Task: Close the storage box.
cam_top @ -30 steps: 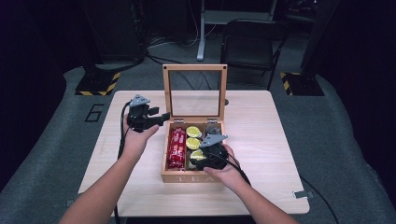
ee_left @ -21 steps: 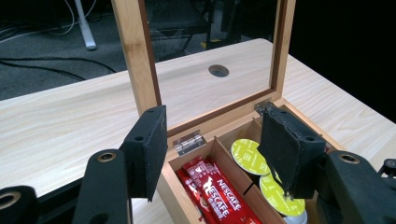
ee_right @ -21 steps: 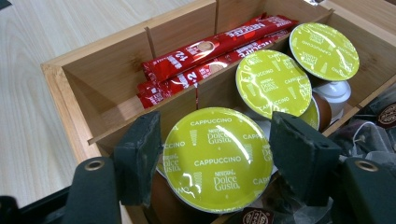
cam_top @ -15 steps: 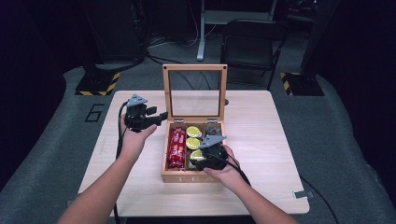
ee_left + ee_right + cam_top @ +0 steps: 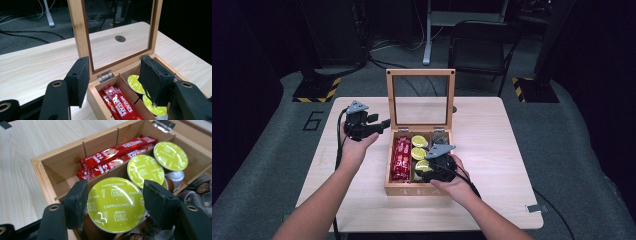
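Little has shifted since the earlier frame: both hands hold their places, and only the right gripper (image 5: 426, 170) has just been closing its jaws around a capsule in the wooden box (image 5: 418, 189) at the middle of the surface (image 5: 492, 150). From above, the left gripper (image 5: 382, 123) hovers beside the raised glass lid (image 5: 420, 73), jaws apart and empty. Along the left gripper's jaws, the lid frame, red coffee sticks (image 5: 120, 102) and green lids lie ahead. In the right gripper view, the pads flank the nearest green capsule (image 5: 116, 203) in the middle compartment; whether they press it cannot be told. A sound grip likely means squeezing evenly below the rim, then lifting straight, clear of the dividers.
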A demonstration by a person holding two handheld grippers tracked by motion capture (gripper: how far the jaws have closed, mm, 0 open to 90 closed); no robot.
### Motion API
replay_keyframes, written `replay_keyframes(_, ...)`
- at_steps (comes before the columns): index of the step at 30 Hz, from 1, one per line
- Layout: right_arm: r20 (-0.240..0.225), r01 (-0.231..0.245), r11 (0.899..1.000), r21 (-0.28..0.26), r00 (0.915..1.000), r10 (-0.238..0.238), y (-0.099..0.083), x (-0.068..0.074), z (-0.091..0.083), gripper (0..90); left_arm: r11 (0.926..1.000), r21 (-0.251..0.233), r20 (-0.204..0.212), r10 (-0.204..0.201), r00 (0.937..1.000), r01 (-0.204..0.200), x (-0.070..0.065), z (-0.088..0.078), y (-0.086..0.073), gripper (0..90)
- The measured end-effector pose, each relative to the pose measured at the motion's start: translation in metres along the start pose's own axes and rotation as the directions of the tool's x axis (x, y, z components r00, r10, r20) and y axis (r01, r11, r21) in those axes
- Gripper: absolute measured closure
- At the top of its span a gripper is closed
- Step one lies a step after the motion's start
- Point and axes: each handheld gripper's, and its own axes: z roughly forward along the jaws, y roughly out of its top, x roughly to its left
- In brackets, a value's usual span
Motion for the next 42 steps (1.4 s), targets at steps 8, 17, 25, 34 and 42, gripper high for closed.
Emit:
replay_keyframes(8, 0.023, -0.009, 1.0, -0.011, 0.9997, 0.01, 0.006, -0.008, -0.012, 37.0, 0.9999, 0.0, -0.005, 0.014, 0.9999, -0.014, 0.002, -0.005, 0.003, 41.7)
replay_keyframes(17, 0.069, -0.031, 0.999, -0.038, 0.997, 0.033, 0.003, -0.026, -0.029, 37.0, 1.0, -0.003, -0.011, 0.004, 0.9999, -0.004, 0.003, -0.005, 0.002, 41.7)
replay_keyframes(25, 0.126, -0.062, 0.997, -0.051, 0.9898, 0.068, -0.006, -0.044, -0.048, 37.0, 1.0, -0.001, -0.013, 0.005, 0.9999, -0.005, 0.004, -0.005, 0.002, 41.7)
replay_keyframes(34, 0.17, -0.093, 0.994, -0.053, 0.9802, 0.1, -0.019, -0.062, -0.062, 37.0, 1.0, -0.003, -0.015, 0.0, 0.9999, 0.0, 0.004, -0.006, 0.002, 41.7)
replay_keyframes(42, 0.205, -0.123, 0.991, -0.054, 0.97, 0.131, -0.029, -0.072, -0.071, 37.0, 1.0, 0.002, -0.017, 0.002, 0.9999, -0.002, 0.005, -0.006, 0.002, 41.7)
